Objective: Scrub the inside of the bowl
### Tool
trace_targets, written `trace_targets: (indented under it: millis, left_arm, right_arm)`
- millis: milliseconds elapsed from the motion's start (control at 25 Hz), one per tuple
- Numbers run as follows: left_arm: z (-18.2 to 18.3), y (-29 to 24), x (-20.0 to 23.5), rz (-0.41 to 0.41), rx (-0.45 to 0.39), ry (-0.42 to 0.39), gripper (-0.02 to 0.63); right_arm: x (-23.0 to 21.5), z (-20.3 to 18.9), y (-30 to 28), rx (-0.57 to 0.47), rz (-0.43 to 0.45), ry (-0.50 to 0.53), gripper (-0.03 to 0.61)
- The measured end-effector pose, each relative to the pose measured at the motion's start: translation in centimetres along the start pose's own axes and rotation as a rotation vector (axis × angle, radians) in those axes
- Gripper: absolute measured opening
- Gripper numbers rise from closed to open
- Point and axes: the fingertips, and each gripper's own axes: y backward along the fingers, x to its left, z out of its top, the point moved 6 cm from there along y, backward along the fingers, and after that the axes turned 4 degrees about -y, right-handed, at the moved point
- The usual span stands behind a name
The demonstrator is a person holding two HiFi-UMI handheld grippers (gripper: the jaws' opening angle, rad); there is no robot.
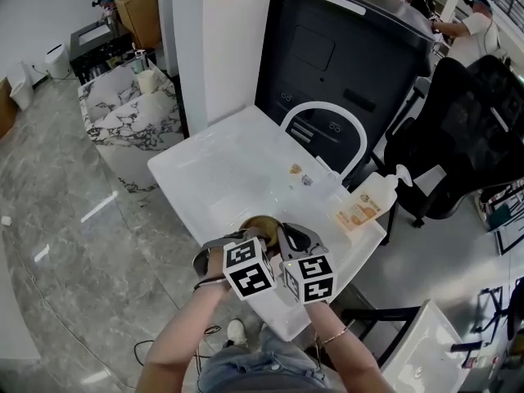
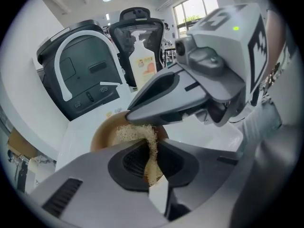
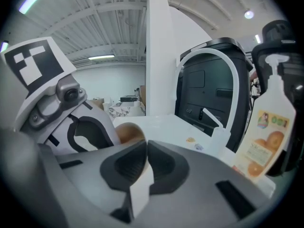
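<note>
Both forearms come up from the bottom of the head view and meet close together, so the left gripper (image 2: pixel 151 150) and the right gripper (image 3: pixel 144 161) sit side by side, marker cubes almost touching, both pointing down and away from the person.

The bowl (image 2: pixel 105 130), brown, stands on the white worktop (image 1: pixel 221 158) directly under the jaws, near the edge closest to the person.

The head view shows only a small part of the bowl, because the grippers cover it. The left gripper view shows more: its jaws are clenched on a pale fibrous scrub pad (image 2: pixel 151 139), and the pad reaches forward from the jaws into the bowl. The same view shows the right gripper coming in from the upper right, with its jaw tips at the far rim of the bowl. In the right gripper view the jaws are pressed nearly together with a thin tan strip between them, which appears to be the bowl's rim; the rest of the bowl shows up and to the left of them.

Beyond the jaws the worktop is mostly open as far as a white curved pipe (image 1: pixel 323 105). A soap bottle (image 1: pixel 364 207) lies to the right of the jaws, near the worktop's right edge.
</note>
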Motion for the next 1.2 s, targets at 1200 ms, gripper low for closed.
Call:
trace_targets:
  millis: [1200]
  left_arm:
    - [3.0,-0.1,-6.0,-0.143,-0.047,-0.133,0.044]
  right_arm:
    - [-4.0,-1.2,0.4,0.015,0.002,-0.07,0.025]
